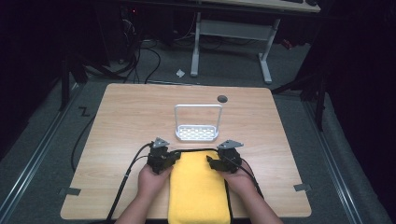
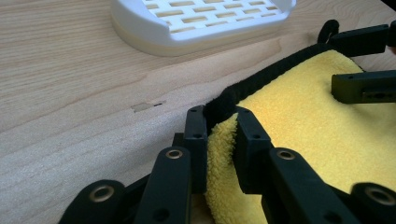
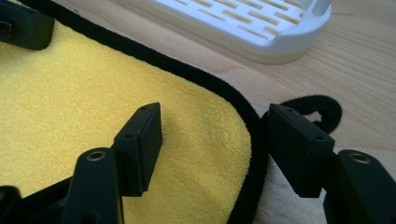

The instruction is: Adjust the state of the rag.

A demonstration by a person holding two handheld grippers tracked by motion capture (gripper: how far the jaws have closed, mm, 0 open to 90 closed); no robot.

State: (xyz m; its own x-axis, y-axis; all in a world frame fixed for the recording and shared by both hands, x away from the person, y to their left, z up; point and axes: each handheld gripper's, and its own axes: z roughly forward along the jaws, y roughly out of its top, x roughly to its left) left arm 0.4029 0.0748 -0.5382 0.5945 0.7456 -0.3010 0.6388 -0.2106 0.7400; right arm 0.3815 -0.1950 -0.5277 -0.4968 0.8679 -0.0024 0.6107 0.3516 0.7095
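White slotted rack (image 1: 196, 132) seen mid-frame on wooden worktop (image 1: 121, 116). Yellow towel (image 1: 198, 191) laid lower centre. Left gripper (image 2: 219, 126) fingers clamped on towel corner; right gripper (image 3: 212, 140) fingers spread wide, straddling black hem, nothing gripped. Dark room behind.

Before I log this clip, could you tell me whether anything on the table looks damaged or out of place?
One small thing: the wooden table has a chipped scuff in its surface, between the white rack and the yellow cloth. The cloth lies flat, overhanging the near edge; the rack stands upright. Nothing is spilled.
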